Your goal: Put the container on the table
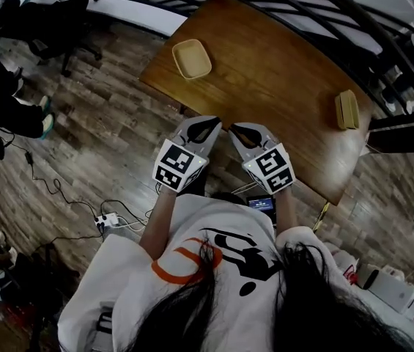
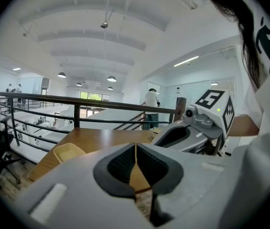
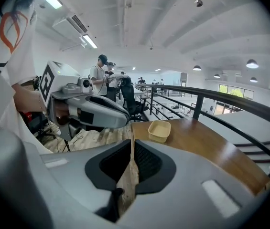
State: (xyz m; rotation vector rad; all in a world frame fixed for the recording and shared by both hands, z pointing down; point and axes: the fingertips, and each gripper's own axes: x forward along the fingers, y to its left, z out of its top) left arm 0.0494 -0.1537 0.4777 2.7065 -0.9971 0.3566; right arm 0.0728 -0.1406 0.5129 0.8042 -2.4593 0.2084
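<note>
Left gripper (image 1: 208, 127) and right gripper (image 1: 242, 130) both have jaws pressed together on nothing, held side by side at the near edge of the bench (image 1: 280, 72). The yellow container (image 1: 191, 58) sits upright on the bench near its left corner, well apart from both. Risks: it's close to the edge, so an approach with unspread jaws could shove it off, and the beige item (image 1: 346, 109) at the right edge could be grabbed by mistake.

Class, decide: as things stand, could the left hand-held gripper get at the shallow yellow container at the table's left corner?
Probably yes: only bare table lies between the left hand-held gripper and the container, but its shut jaws must open first.
</note>
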